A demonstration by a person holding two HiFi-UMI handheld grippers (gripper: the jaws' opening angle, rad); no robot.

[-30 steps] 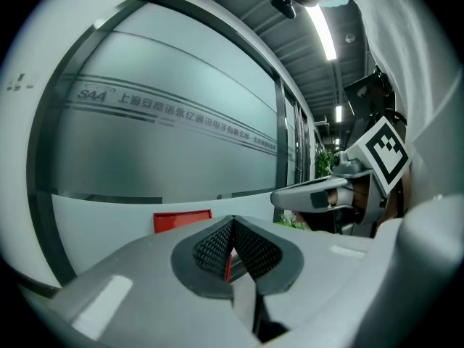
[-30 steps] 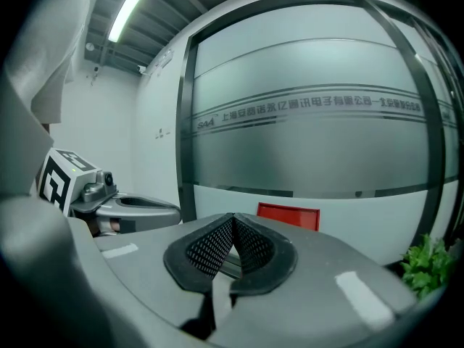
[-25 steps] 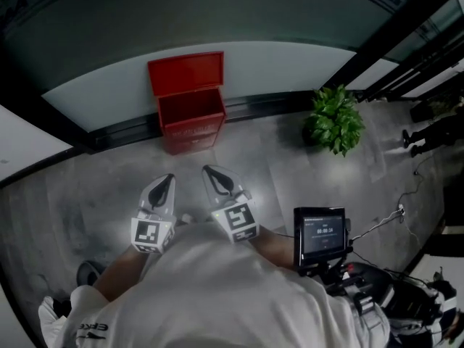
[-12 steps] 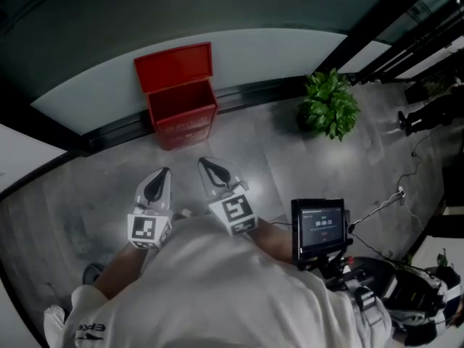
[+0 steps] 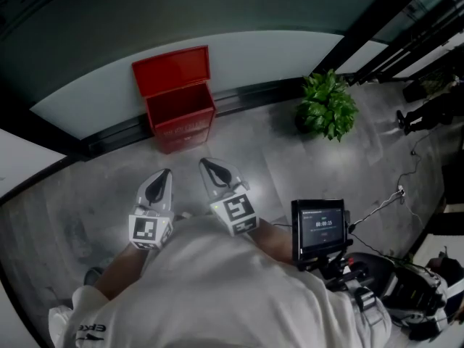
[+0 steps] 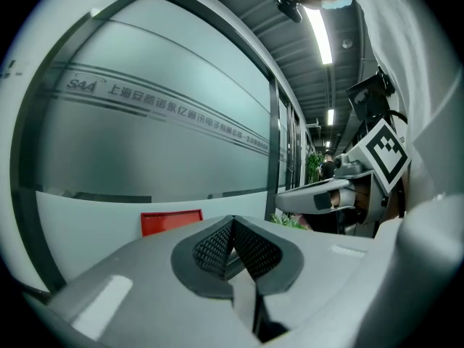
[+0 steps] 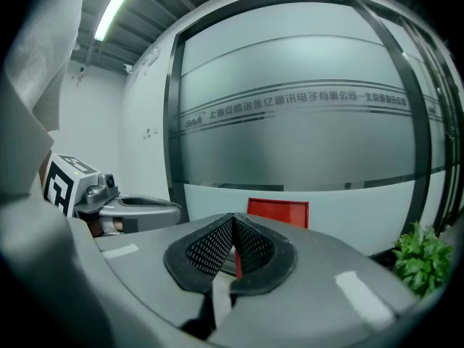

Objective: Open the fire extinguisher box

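Fire extinguisher box (image 5: 181,114) well ahead of both jaws, lid (image 5: 172,67) leaning open on wall (image 5: 94,93); left gripper (image 5: 161,178) and right gripper (image 5: 212,169) jaws pressed together, empty; probably nothing left to grab.

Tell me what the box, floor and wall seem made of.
Box: probably painted sheet metal; thin flat walls, even red coat, though plastic is possible.
Floor: polished stone or tile; grey mottling, soft glare.
Wall: frosted glass in dark frames; hazy, with a lettered band.

left gripper (image 5: 164,176): fingers (image 6: 210,251) together, empty | right gripper (image 5: 206,165): fingers (image 7: 206,251) together, empty | both side by side
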